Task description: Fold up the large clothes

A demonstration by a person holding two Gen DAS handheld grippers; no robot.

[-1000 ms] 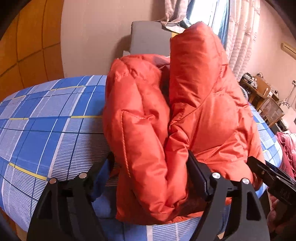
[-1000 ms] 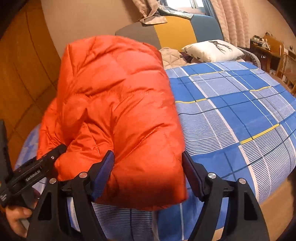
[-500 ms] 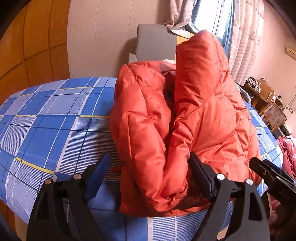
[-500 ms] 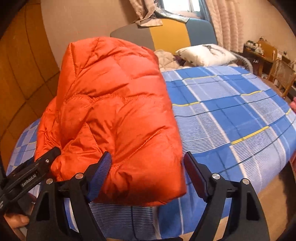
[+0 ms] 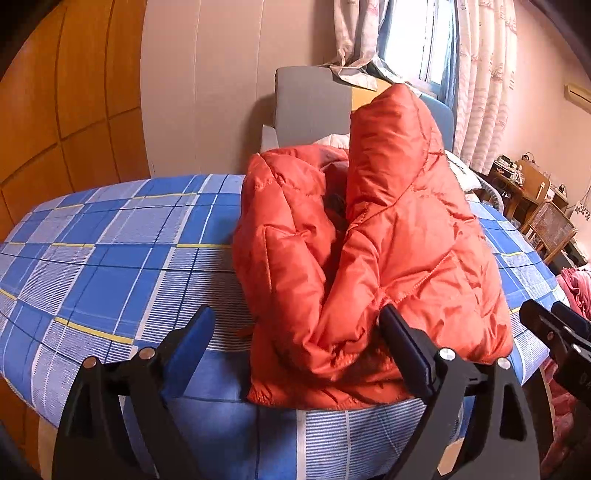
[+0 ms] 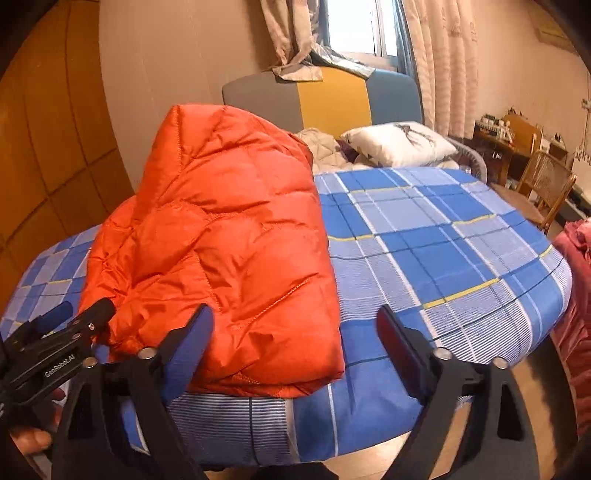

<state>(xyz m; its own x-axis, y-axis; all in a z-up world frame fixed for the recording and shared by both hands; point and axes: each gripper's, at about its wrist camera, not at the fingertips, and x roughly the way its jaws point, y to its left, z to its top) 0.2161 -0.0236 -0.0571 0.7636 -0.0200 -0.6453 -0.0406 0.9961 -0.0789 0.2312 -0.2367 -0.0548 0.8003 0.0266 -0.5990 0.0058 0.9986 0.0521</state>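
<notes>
Orange puffer jacket (image 5: pixel 369 258) lies bundled on plaid bed (image 5: pixel 110 258); both grippers' fingers spread, holding nothing.

Counts from my two wrist feeds:

- 1 puffy orange quilted down jacket (image 5: pixel 369 258), folded into a bundle.
- 1 bed with a blue, white and yellow checked sheet (image 6: pixel 443 251).
- 2 black two-finger grippers with blue pads: left gripper (image 5: pixel 295 343) and right gripper (image 6: pixel 291 339), both with jaws spread apart.
- 1 white pillow with a dark print (image 6: pixel 399 144).
- 1 beige quilted cloth (image 6: pixel 321 147) beside that pillow.
- 1 grey, yellow and blue panelled headboard (image 6: pixel 332 99).
- 1 woven wicker chair (image 6: pixel 543 184).
- 1 pile of dark red fabric (image 6: pixel 576 295) at the right edge.
- 1 window (image 6: pixel 354 29), and I see 2 light patterned curtains (image 6: pixel 443 55) flanking it.
- 1 cluttered wooden desk (image 6: pixel 509 136); items on it are too small to count.
</notes>
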